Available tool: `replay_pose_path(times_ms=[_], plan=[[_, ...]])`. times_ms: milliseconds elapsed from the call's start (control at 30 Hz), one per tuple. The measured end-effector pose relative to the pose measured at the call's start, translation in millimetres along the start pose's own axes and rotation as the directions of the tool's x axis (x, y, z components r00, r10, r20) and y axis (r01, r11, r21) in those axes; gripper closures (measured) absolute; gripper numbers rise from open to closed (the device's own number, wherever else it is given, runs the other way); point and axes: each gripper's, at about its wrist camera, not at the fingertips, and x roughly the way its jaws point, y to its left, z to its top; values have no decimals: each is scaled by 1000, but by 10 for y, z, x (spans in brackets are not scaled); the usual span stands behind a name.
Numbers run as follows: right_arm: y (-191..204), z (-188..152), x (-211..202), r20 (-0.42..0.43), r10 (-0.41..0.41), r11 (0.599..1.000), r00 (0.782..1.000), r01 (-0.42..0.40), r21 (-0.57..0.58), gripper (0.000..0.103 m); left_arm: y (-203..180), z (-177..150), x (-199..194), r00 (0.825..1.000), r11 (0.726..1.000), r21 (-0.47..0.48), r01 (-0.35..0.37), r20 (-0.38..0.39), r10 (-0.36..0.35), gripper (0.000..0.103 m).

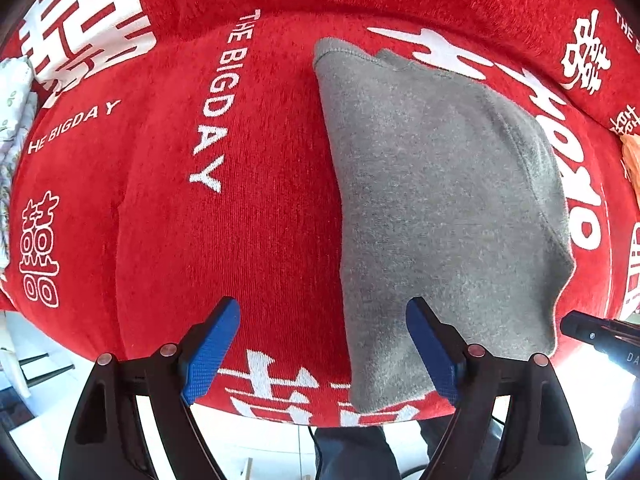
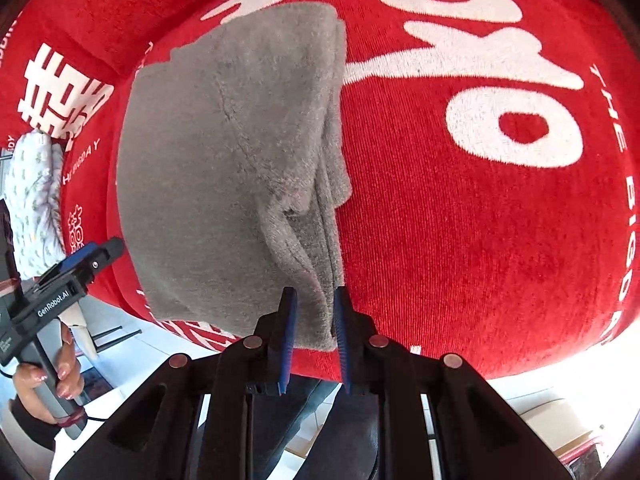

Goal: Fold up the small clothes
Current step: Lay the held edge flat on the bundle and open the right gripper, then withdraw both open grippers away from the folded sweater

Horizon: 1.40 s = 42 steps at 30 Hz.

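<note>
A small grey fleece garment (image 1: 436, 200) lies folded on the red cloth. In the right wrist view the garment (image 2: 224, 168) fills the left centre, with bunched folds along its right edge. My left gripper (image 1: 322, 312) is open and empty, hovering over the garment's near left edge; its right blue pad (image 1: 430, 352) is over the grey cloth. My right gripper (image 2: 316, 300) is nearly shut, its blue pads (image 2: 289, 336) pinching the near right corner of the garment. The left gripper also shows in the right wrist view (image 2: 86, 258).
The red cloth (image 1: 168, 208) with white lettering covers the surface; its near edge drops to a white tiled floor. A white patterned cloth (image 2: 34, 196) lies at the far left. An orange item (image 1: 632, 160) sits at the right edge.
</note>
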Motion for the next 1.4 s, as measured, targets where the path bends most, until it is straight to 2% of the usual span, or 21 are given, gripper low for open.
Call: replay_pose_path(times_ms=[367,600,767,800,833,900,1000,1067,1167,1233,1300,1333,1400], plan=[[173,-14,-338,29,0,1000,1000,0,2,82,-104,10,-273,1000,1000,14,-3,0,3,17],[364,-7,-510,39,-1,1000,999,2,-16,82,-127,-32,-469,999,999,-13,38,-23,-38,17],[440,5,-625,56,-4,1000,998,4,-11,81,-131,-64,-568,1000,1000,-16,26,-11,-26,16],[434,9,-645,58,-5,1000,998,5,-11,76,-132,-69,-592,1000,999,-16,29,-11,-29,1],[432,2,-673,63,-9,1000,998,9,-7,68,-133,-75,-629,1000,1000,-18,22,-1,-22,0],[431,-6,-717,70,-13,1000,997,13,-2,62,-154,-72,-697,1000,1000,-4,3,18,-3,0],[450,2,-760,77,-19,1000,997,19,0,61,-167,-42,-799,999,999,10,-34,37,34,0],[467,16,-790,81,-27,1000,996,27,2,57,-152,-17,-857,999,999,3,-37,39,37,0],[512,46,-847,99,-47,999,994,47,-3,42,-157,0,-914,998,999,0,-54,44,54,0],[566,75,-915,128,-71,997,989,74,-18,18,-163,5,-941,997,998,-3,-56,49,56,0],[637,98,-996,164,-102,993,981,110,-41,10,-172,20,-967,997,998,-1,-59,41,59,0],[671,105,-1024,177,-120,990,977,131,-52,0,-181,19,-974,997,998,-1,-63,40,63,0],[729,125,-1075,202,-144,984,969,162,-71,0,-194,21,-1005,996,997,-3,-72,45,72,0]])
